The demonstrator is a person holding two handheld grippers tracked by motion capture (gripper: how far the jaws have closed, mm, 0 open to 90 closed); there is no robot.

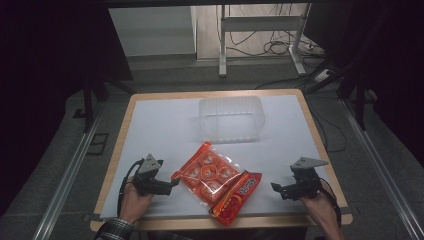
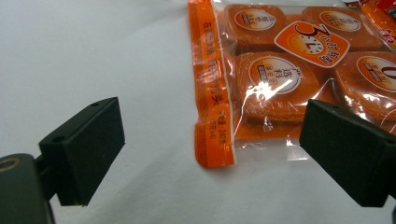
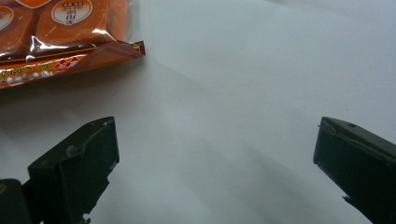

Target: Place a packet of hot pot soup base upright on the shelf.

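Observation:
A clear-wrapped orange pack (image 1: 206,172) of several round cakes lies on the white table (image 1: 165,125) near the front. A red snack packet (image 1: 236,197) lies against its right side. My left gripper (image 1: 172,184) is at the pack's left edge, open. In the left gripper view the pack's orange sealed edge (image 2: 212,93) lies just ahead between the jaws of the left gripper (image 2: 212,154), and no pad presses on it. My right gripper (image 1: 276,189) stands open to the right of the red packet. In the right gripper view a snack pack's corner (image 3: 70,32) is at the top left, beyond the right gripper (image 3: 215,158).
A clear plastic tub (image 1: 231,120) stands at the back middle of the table. The table's wooden rim (image 1: 320,145) frames the white surface. Beyond it are table legs and cables on the floor (image 1: 270,47).

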